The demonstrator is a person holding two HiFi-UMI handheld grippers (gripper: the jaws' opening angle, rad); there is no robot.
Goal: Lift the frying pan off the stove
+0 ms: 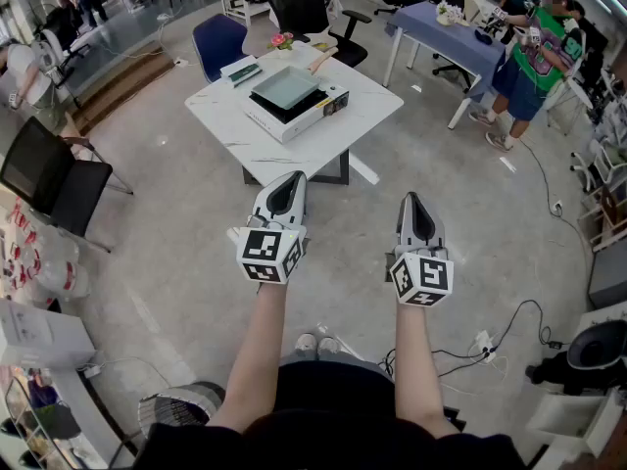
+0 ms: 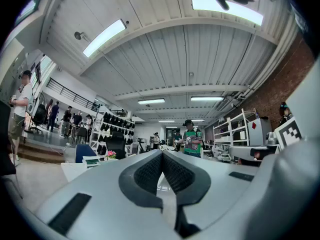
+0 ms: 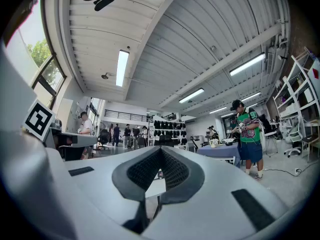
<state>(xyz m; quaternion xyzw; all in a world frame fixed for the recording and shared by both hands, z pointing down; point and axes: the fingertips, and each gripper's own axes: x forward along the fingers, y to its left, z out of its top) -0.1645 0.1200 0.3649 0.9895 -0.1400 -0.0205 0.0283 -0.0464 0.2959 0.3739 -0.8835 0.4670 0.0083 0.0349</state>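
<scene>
Standing short of the white table (image 1: 235, 125), you hold both forearms straight out from your body, bare and roughly parallel, over open floor. Left gripper (image 1: 293, 177) points at the table's near corner, with its tip just short of that corner in the head view. Right gripper (image 1: 414, 198) sits off to the table's right and farther back from it than the left. Marker cubes face up toward your head on both.

Left gripper view: the dark ribbed pads (image 2: 150, 173) meet at the tip and the jaws are clenched on nothing. Right gripper view: same picture, with pads (image 3: 146, 170) pressed together and nothing between them. Both cameras look level across the room rather than down at the table.

Stove (image 1: 294, 111) is a white box with a dark top, lying toward the table's far-right side. Frying pan (image 1: 284, 88) is square and pale grey-green, and it rests on that dark top. A tan handle (image 1: 323, 61) runs off toward the table's far edge. Neither gripper is near the pan.

Also on the table, at its far-left corner, are a green-covered book (image 1: 242, 70) and a small pink flower bunch (image 1: 281, 40). Blue chair (image 1: 217, 43) stands behind the table. Person in a green shirt (image 1: 534, 57) stands well off to the table's right.
</scene>
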